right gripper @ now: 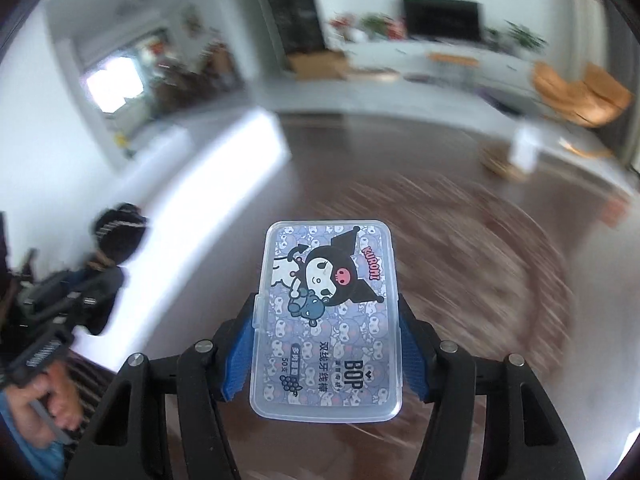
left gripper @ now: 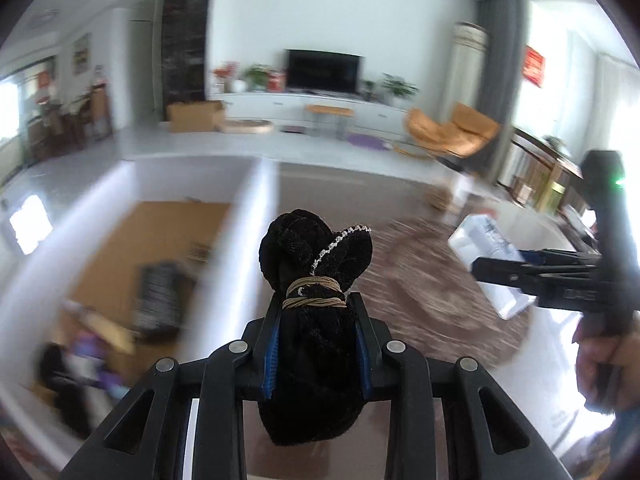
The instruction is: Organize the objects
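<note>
My left gripper (left gripper: 317,304) is shut on a black velvet pouch (left gripper: 316,344) tied with tan cord, held in the air above a dark wooden table (left gripper: 344,192). My right gripper (right gripper: 326,312) is shut on a clear plastic floss-pick box (right gripper: 326,316) with a Kuromi cartoon label, held flat above the same table (right gripper: 360,152). In the left wrist view the right gripper (left gripper: 496,272) shows at the right with the box (left gripper: 486,256) in its jaws. In the right wrist view the left gripper and pouch (right gripper: 116,232) show blurred at the left.
A white-walled open box (left gripper: 256,208) with a brown floor holds blurred items at the left (left gripper: 156,300). A round woven mat (right gripper: 460,248) lies on the table. Behind are a TV (left gripper: 324,70), white cabinet and orange chairs (left gripper: 452,132).
</note>
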{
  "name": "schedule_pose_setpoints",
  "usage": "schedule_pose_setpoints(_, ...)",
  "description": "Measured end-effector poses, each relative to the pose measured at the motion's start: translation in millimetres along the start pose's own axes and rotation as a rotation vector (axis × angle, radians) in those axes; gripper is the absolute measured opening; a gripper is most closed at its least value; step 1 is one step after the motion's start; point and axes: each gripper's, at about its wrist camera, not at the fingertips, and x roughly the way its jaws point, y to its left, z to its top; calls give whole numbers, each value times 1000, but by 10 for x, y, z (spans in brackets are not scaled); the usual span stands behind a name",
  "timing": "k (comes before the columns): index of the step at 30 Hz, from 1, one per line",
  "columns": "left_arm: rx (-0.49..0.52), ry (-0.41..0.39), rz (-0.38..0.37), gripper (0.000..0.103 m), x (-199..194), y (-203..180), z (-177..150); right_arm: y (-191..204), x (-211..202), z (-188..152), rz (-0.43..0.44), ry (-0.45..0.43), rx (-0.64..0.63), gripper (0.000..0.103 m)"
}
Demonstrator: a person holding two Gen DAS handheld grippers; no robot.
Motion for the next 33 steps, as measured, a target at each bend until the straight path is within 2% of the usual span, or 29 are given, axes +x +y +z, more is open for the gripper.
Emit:
schedule_pose_setpoints(2,-24,16,85,30,-30,394,102,441,70,260,83,-27,-36,63)
schedule_pose_setpoints(6,-122,129,227,30,117,1236,124,1472,436,737,209,-35,-126,63)
schedule_pose_setpoints(10,-233,214,286,31,248,1744,-48,2237,1047,910,197,69,-241,63)
schedule_pose_setpoints(12,-257,242,323,33,286,1892,-129,2446,1320,868,186,130,-282,63)
schedule_pose_setpoints(14,-289,267,328,41,367,1964,-222,2640,1577,750,172,200,-331,63)
schedule_pose_setpoints(17,-333,289,343,61,386,2093,-345,2789,1887,543,149,352,-399,66)
schedule_pose_setpoints(19,-348,276,351,82,378,2117,-391,2821,1949,444,114,391,-465,71)
schedule_pose_setpoints(21,-345,246,375,87,335,2116,-396,2795,1899,442,87,378,-499,88)
schedule_pose_setpoints(26,-320,230,519,87,123,1997,-249,2763,1712,695,52,330,-500,89)
schedule_pose_setpoints(31,-346,210,553,88,-68,1919,-89,2813,1458,918,27,284,-506,94)
schedule_pose_setpoints(33,-343,228,521,88,-99,1902,-76,2836,1418,955,17,287,-502,94)
